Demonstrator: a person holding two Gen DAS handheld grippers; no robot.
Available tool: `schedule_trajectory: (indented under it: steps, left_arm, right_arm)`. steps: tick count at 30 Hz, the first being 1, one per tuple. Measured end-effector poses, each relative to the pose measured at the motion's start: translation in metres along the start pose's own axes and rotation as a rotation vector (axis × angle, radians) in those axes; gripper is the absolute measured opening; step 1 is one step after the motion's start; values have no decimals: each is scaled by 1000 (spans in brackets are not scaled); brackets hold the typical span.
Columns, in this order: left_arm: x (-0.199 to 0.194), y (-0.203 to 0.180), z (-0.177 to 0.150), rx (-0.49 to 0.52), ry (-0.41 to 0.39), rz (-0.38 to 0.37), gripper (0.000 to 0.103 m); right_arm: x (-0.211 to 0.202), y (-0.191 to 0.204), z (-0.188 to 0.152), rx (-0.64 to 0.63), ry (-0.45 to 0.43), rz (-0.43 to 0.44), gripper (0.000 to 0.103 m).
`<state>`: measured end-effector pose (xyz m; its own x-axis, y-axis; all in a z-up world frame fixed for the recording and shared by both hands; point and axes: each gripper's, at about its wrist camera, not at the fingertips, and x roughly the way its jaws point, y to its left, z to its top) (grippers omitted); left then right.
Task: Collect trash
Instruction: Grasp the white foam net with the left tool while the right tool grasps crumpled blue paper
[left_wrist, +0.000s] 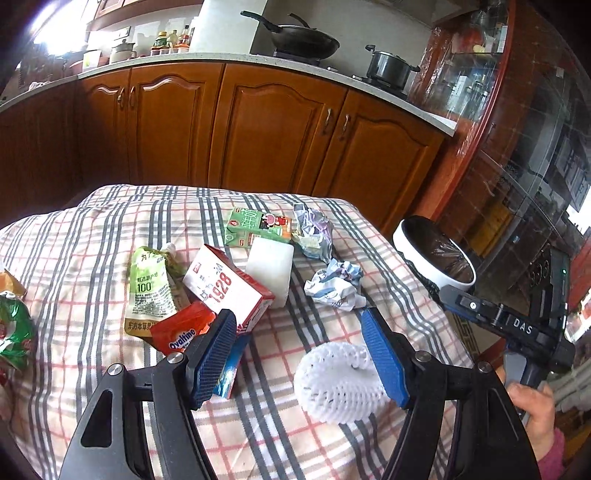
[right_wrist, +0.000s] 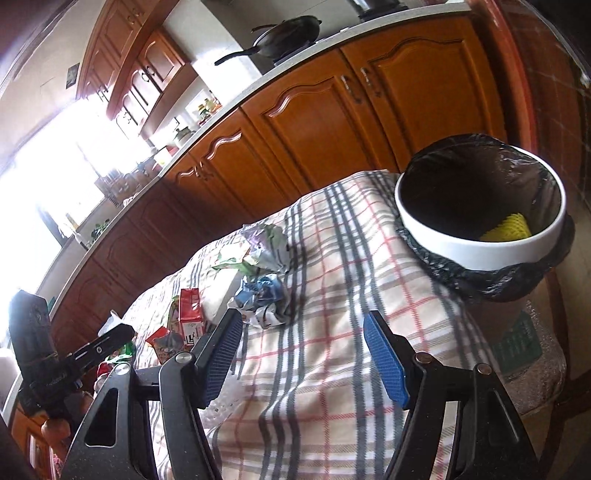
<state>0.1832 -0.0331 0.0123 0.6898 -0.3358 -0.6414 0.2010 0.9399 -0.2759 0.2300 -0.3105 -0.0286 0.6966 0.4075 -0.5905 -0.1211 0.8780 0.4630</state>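
Observation:
In the left wrist view my left gripper (left_wrist: 297, 314) stands open low over the checked tablecloth (left_wrist: 110, 229). A white foam net (left_wrist: 338, 384) lies between its blue pads, close against the right-hand pad (left_wrist: 384, 354). Ahead lie a red-and-white carton (left_wrist: 225, 288), a green carton (left_wrist: 258, 225) and two crumpled paper balls (left_wrist: 338, 284), (left_wrist: 312, 232). My right gripper (right_wrist: 303, 314) is open with only cloth between its fingers. The white bin (right_wrist: 480, 251) with a black liner stands ahead of it to the right, a yellow foam net (right_wrist: 506, 227) inside.
A green pouch (left_wrist: 147, 291), a red Ovaltine packet (left_wrist: 181, 332), a blue packet (left_wrist: 229, 369) and a white block (left_wrist: 269, 269) crowd the left gripper's left side. Wooden kitchen cabinets (left_wrist: 277, 125) run behind the table. A hand (left_wrist: 532, 402) holds the right gripper's body.

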Motion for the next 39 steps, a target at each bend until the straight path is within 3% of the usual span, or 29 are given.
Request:
schedule_trajectory:
  steps: [5, 14, 17, 18, 20, 21, 25, 34, 39]
  left_arm:
    - [2, -1, -9, 47, 53, -49, 70]
    - [44, -7, -18, 80, 167, -80, 67]
    - [56, -7, -20, 82, 197, -87, 44]
    - [60, -9, -22, 78, 207, -93, 28]
    - [62, -8, -22, 71, 208, -91, 17]
    - [61, -7, -21, 66, 203, -96, 14]
    - [57, -4, -15, 41, 168, -107, 10]
    - [45, -16, 10, 18, 58, -89, 10]
    - [56, -26, 20, 8, 55, -91, 10]
  right_arm:
    - [18, 10, 3, -21, 35, 25, 71]
    - [77, 21, 20, -31, 131, 59, 67]
    - [100, 23, 22, -39, 175, 57, 61]
    - [107, 23, 21, -45, 192, 55, 57]
    - [119, 25, 17, -55, 228, 56, 26]
    - [121, 24, 14, -56, 239, 56, 22]
    - [107, 23, 11, -62, 207, 66, 11]
    - [43, 11, 19, -90, 79, 23, 7]
    - [10, -9, 23, -73, 19, -12, 6]
